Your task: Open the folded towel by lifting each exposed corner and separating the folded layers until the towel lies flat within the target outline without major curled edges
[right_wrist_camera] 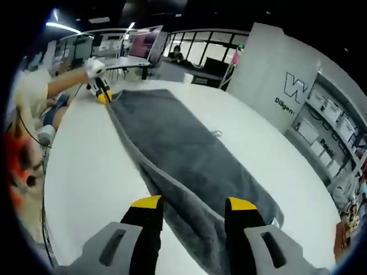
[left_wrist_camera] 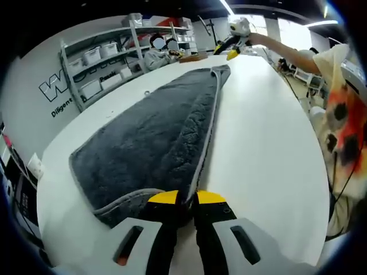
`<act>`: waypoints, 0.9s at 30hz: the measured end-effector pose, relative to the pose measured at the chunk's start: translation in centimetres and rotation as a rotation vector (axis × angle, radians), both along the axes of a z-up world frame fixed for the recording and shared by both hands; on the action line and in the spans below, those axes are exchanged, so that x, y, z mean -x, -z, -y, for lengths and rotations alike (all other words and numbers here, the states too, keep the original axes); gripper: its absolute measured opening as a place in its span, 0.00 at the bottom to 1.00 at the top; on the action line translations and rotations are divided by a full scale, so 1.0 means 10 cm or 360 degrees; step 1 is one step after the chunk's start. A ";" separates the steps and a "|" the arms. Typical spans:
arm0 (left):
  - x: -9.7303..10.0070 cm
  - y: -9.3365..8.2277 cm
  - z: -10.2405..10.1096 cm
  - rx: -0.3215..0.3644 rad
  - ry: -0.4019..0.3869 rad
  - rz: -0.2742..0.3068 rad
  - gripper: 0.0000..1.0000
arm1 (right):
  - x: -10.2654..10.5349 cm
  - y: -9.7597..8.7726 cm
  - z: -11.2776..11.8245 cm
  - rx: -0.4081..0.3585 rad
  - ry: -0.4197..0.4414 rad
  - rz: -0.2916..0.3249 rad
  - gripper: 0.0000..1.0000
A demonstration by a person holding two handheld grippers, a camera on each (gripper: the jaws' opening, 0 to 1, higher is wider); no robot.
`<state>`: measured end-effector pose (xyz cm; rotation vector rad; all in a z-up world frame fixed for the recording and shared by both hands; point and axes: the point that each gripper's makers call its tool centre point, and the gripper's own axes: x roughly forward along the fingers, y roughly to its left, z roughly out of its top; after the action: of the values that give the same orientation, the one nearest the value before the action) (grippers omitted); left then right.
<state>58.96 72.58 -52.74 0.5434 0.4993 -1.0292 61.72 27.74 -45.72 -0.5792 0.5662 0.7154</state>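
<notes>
A dark grey fluffy towel point(left_wrist_camera: 155, 132) lies lengthwise on the white table point(left_wrist_camera: 264, 143), its long right edge folded over itself. My left gripper point(left_wrist_camera: 188, 199) is at the near corner, jaws pinched together on the towel's light-trimmed edge. At the far corner the right gripper point(left_wrist_camera: 232, 46) shows small, held in a person's hand. In the right gripper view the towel point(right_wrist_camera: 183, 149) runs away from me, and its hemmed edge passes between the wide-apart jaws of my right gripper point(right_wrist_camera: 194, 203), which is open. The left gripper point(right_wrist_camera: 102, 90) sits at the far corner there.
Shelves with white bins point(left_wrist_camera: 100, 63) stand along the wall beyond the table's left side. People sit at the table's far end point(left_wrist_camera: 160, 51). The person's sleeve and patterned clothing point(left_wrist_camera: 344, 114) are at the table's right edge. A white panel with lettering point(right_wrist_camera: 287, 86) stands behind.
</notes>
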 end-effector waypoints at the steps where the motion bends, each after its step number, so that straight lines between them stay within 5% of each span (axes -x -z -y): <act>1: 0.00 0.00 0.00 0.0005 -0.0003 -0.0001 0.08 | -0.03 0.02 0.01 0.0013 -0.0005 -0.0010 0.38; 10: -0.01 0.00 -0.01 0.0049 -0.0023 -0.0015 0.08 | -0.41 0.33 0.21 0.0080 0.0028 -0.0134 0.29; 18: -0.03 0.01 -0.01 0.0055 -0.0033 -0.0013 0.08 | -0.35 0.77 0.15 0.0096 -0.0113 -0.0344 0.15; 27: -0.03 0.01 0.01 0.0081 -0.0046 -0.0025 0.08 | -0.29 0.80 0.11 -0.0115 -0.0102 -0.0441 0.07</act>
<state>59.29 72.46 -52.88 0.4818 0.4925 -1.0164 64.67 26.61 -53.77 -0.4351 0.7775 0.8807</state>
